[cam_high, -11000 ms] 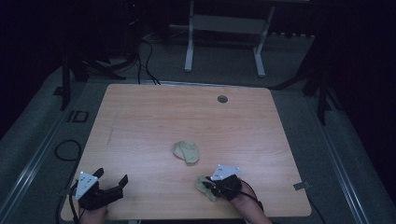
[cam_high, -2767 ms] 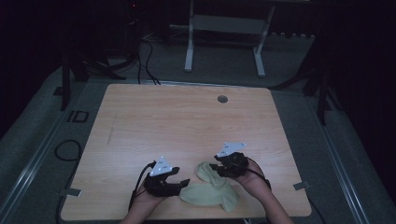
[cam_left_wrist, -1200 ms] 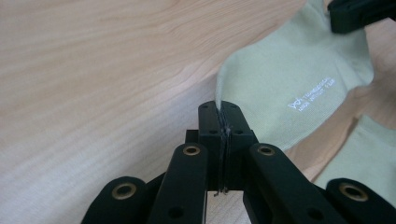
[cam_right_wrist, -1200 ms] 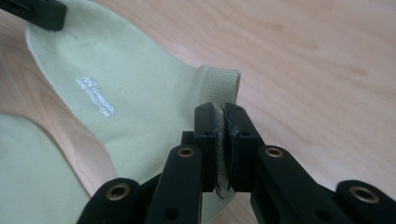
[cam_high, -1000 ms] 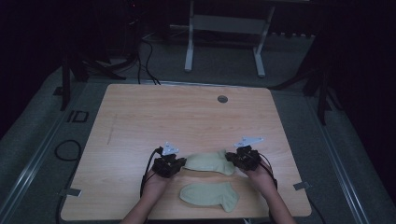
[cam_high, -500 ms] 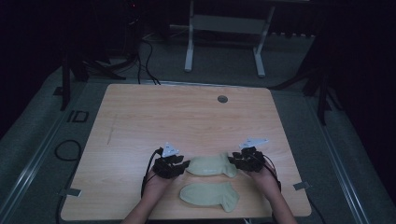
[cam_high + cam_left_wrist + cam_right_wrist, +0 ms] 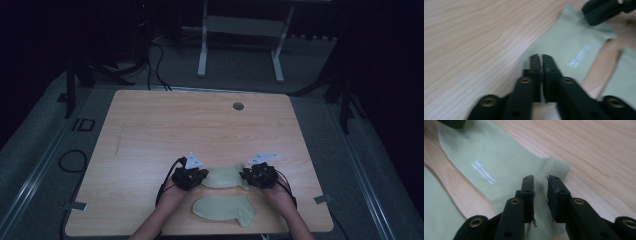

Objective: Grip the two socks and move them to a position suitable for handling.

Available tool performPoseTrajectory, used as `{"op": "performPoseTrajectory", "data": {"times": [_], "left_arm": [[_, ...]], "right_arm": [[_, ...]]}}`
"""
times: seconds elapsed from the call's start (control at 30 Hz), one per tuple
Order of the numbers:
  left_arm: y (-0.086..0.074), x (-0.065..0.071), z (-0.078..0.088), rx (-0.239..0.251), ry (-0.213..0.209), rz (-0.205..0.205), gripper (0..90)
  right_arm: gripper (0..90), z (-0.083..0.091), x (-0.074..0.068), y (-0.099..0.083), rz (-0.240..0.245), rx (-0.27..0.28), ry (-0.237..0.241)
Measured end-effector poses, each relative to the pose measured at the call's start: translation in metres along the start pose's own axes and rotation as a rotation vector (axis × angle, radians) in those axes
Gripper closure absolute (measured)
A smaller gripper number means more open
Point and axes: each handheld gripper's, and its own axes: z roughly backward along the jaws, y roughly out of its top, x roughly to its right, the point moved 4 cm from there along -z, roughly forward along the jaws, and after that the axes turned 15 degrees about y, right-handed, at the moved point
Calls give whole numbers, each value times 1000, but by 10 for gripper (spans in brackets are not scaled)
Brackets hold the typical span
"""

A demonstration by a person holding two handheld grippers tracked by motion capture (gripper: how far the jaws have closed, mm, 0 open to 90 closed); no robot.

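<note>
Left gripper (image 7: 541, 56): jaws just closing, now pressed almost together, a thin sliver of pale fabric pinched in the seam, so it grips the left end of the far sock (image 7: 571, 47). Right gripper (image 7: 540, 178): jaws also just closing but a narrow gap remains; tips sit over the right, cuffed end of that sock, fabric under them, pads not visibly pressing on it (cuff edge lies just past the tips).

In the high view the left gripper (image 7: 192, 176) and right gripper (image 7: 257, 175) sit at opposite ends of the far sock (image 7: 226, 177), which lies flat and stretched left to right between them. It carries a small white print mid-body.

Near sock (image 7: 222, 208) lies flat just nearer the table's near edge, apart from the first by a strip of bare wood. Both are on the near half of the table (image 7: 165, 125); a small round grommet (image 7: 238, 106) sits near the far edge.
</note>
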Motion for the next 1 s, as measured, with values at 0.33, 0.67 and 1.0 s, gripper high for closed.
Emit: {"op": "performPoseTrajectory", "data": {"times": [0.33, 0.67, 1.0], "left_arm": [[-8, 3, -2, -8, 11, -67, 572], [-4, -2, 33, 21, -61, 18, 501], [-26, 12, 56, -58, -126, 22, 484]], "right_arm": [[625, -5, -1, -4, 57, -8, 19], [545, 20, -11, 4, 22, 45, 37], [570, 34, -52, -25, 40, 31, 106]]}}
